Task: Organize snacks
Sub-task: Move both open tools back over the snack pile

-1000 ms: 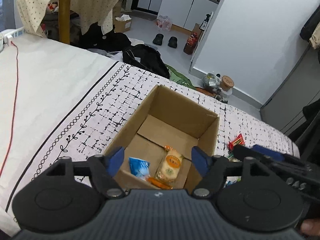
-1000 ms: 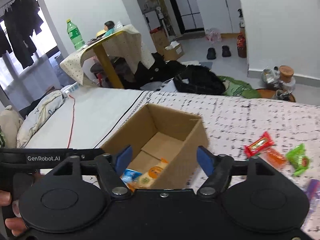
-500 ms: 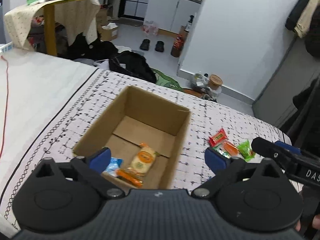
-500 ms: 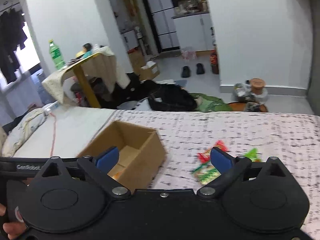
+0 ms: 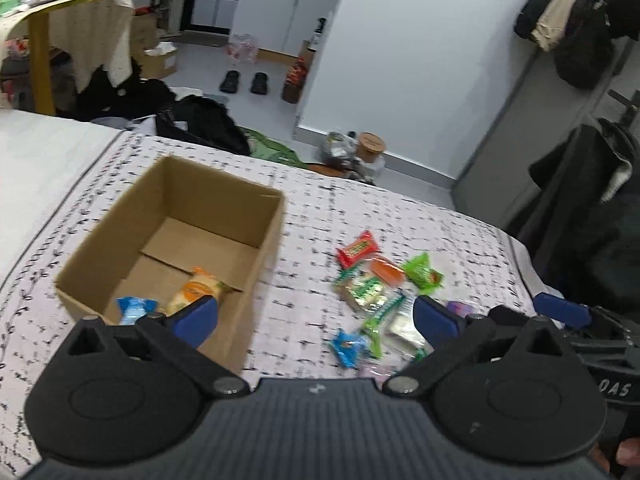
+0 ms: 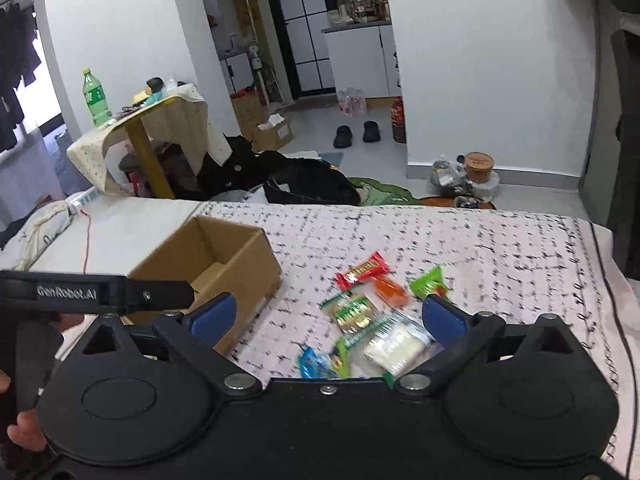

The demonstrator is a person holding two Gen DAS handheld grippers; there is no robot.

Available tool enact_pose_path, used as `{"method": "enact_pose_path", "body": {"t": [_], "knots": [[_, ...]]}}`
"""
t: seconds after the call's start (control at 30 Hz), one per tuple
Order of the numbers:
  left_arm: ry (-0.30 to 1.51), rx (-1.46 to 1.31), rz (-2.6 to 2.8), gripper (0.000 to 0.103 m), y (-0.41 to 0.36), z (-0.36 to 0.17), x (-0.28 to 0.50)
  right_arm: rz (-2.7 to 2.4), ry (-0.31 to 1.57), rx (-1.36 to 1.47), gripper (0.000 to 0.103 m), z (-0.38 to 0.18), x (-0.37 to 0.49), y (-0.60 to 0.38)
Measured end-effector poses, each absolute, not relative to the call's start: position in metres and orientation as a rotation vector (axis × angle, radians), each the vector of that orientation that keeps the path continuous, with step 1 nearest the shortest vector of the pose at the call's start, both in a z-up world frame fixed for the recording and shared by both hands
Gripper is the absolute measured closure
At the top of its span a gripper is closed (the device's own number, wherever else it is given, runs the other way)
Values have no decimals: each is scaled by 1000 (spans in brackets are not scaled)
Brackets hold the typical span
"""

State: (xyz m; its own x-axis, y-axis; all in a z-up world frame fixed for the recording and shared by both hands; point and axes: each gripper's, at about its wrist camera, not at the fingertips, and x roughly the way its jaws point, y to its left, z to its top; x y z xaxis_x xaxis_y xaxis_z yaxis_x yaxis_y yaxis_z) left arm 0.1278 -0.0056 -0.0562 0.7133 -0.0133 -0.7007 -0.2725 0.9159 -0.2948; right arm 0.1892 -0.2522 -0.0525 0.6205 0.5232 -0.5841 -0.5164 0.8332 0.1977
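Left gripper (image 5: pixel 316 318): jaws wide, just opened, holding nothing.
Right gripper (image 6: pixel 328 316): jaws wide, just opened, holding nothing.
Snacks (image 6: pixel 360 312): loose on bedspread (image 6: pixel 500 248), 3 o'clock of box (image 5: pixel 224 196).
Box: two packets inside.

i hold my left gripper (image 5: pixel 316 316) tilted downward, its jaws just opened wide with nothing gripped. my right gripper (image 6: pixel 328 316) sits at its three o'clock, also tilted down, jaws spread, pads bare.

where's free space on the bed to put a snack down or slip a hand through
Bare sheet lies beyond the cardboard box and right of the green packet. The box floor's far half is free. It is crowded in the snack pile.
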Motion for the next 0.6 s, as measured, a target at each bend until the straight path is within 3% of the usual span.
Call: {"method": "enact_pose_path", "body": {"t": [0.6], "knots": [[847, -356, 26, 0, -52, -81, 139, 483, 779, 49, 3, -81, 185, -309]]}}
